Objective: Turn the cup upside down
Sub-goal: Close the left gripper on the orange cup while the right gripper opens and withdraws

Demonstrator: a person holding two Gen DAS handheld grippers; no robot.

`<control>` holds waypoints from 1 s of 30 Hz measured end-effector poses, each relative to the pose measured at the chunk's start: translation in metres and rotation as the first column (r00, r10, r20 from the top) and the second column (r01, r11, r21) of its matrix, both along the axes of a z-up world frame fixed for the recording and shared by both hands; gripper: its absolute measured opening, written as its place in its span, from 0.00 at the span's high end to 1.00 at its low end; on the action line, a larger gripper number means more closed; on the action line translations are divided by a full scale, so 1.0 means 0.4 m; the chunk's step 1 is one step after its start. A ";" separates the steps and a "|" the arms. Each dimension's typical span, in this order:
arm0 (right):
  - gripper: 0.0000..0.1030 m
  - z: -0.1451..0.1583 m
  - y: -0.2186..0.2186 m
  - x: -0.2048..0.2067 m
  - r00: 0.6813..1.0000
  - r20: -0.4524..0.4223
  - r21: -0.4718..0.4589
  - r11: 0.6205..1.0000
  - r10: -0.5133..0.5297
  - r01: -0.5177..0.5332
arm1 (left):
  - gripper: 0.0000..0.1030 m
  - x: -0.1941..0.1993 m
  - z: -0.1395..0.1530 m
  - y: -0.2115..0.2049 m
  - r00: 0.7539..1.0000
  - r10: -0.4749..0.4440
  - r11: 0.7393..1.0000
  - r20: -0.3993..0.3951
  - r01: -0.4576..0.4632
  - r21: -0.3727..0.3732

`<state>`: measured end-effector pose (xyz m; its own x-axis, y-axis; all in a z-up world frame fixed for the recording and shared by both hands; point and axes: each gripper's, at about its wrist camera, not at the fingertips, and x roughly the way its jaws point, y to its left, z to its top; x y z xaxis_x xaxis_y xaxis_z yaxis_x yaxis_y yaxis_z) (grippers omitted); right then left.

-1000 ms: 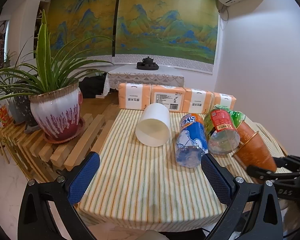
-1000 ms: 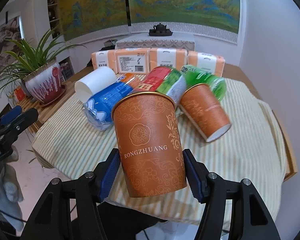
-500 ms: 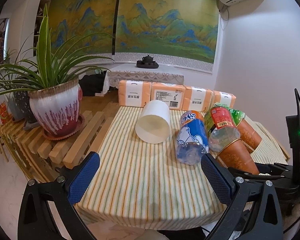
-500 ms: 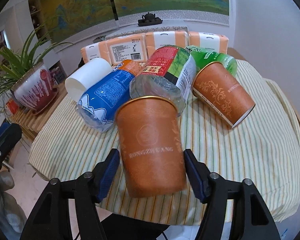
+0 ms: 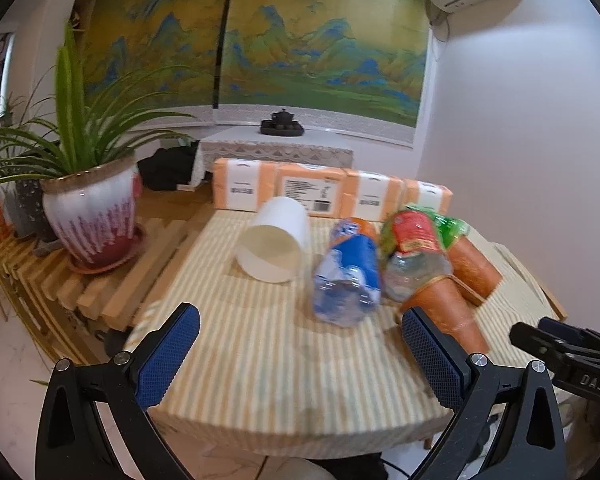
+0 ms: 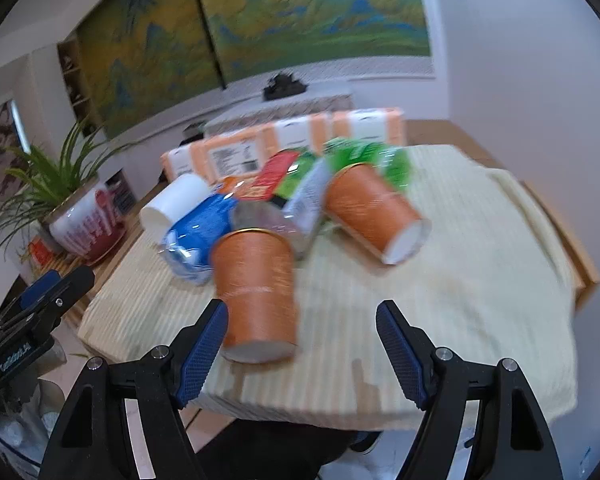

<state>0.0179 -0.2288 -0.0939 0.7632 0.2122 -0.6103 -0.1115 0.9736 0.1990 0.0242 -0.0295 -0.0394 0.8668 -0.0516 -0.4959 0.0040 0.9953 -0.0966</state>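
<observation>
An orange paper cup (image 6: 256,292) lies on its side on the striped tablecloth (image 6: 440,320), gold rim pointing away, white base toward me. My right gripper (image 6: 302,346) is open; the cup rests between its fingers, close to the left finger, no longer gripped. The same cup shows in the left wrist view (image 5: 446,312). A second orange cup (image 6: 374,214) lies on its side behind it. A white cup (image 5: 274,246) lies on its side further left. My left gripper (image 5: 300,360) is open and empty above the table's front edge.
A blue-labelled bottle (image 5: 350,276) and a red-green-labelled bottle (image 5: 414,252) lie between the cups. Orange tissue packs (image 5: 324,192) line the table's back edge. A potted plant (image 5: 92,208) stands on a wooden slat rack at the left. A wall is at the right.
My right gripper opened and let go of the orange cup, which now lies on the tablecloth. The right gripper pulled back slightly. The left gripper shifted a little.
</observation>
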 end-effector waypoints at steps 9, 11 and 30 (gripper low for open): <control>0.29 -0.030 -0.150 -0.113 0.988 0.036 0.016 0.988 -0.152 0.152 | 0.00 0.000 -0.038 -0.193 0.993 -0.112 0.993 -0.026 0.113 0.032; 0.29 -0.041 -0.175 -0.127 0.984 0.034 0.023 0.985 -0.174 0.173 | 0.00 0.005 -0.047 -0.227 0.991 -0.126 0.991 -0.035 0.127 0.034; 0.29 -0.103 -0.255 -0.175 0.976 0.014 0.050 0.975 -0.219 0.218 | 0.01 0.040 -0.129 -0.351 0.997 -0.065 0.997 -0.034 0.066 0.040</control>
<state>-0.0522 -0.3309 -0.1351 0.8061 0.0674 -0.5879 0.0989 0.9642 0.2460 0.0402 -0.1698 -0.0909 0.8455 -0.0866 -0.5268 0.0669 0.9962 -0.0564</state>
